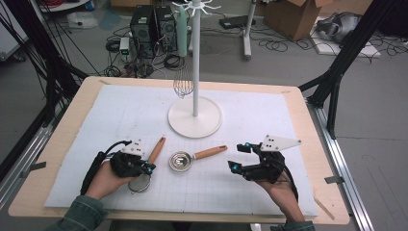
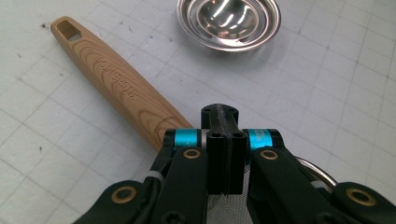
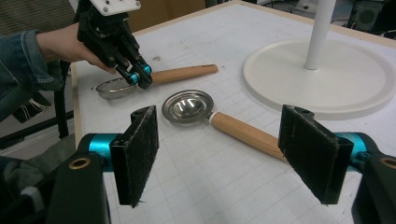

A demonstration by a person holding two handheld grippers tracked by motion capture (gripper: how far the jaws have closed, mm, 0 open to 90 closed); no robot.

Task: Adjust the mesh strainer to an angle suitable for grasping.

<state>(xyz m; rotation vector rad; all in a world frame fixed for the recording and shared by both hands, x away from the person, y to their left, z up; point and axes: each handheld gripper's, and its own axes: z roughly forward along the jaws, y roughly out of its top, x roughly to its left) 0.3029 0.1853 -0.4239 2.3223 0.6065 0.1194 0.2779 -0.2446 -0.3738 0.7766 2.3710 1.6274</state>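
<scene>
The left gripper (image 1: 147, 168) sits with its jaws pressed together, empty, over the strainer (image 1: 140, 183), whose mesh bowl it partly hides; the wooden handle (image 2: 116, 86) runs out beyond it. The right gripper (image 3: 224, 154) stands wide open, holding nothing. Two wooden-handled utensils lie close together: strainer and ladle (image 1: 182, 160). Beyond them, on the white mat (image 1: 269, 115), a stand (image 1: 195, 118) carries one whisk (image 1: 183, 85). Behind lie cables and boxes.

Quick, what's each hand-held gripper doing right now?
Left hand-held gripper: closed, jaws together over the strainer.
Right hand-held gripper: open, holding nothing.
</scene>
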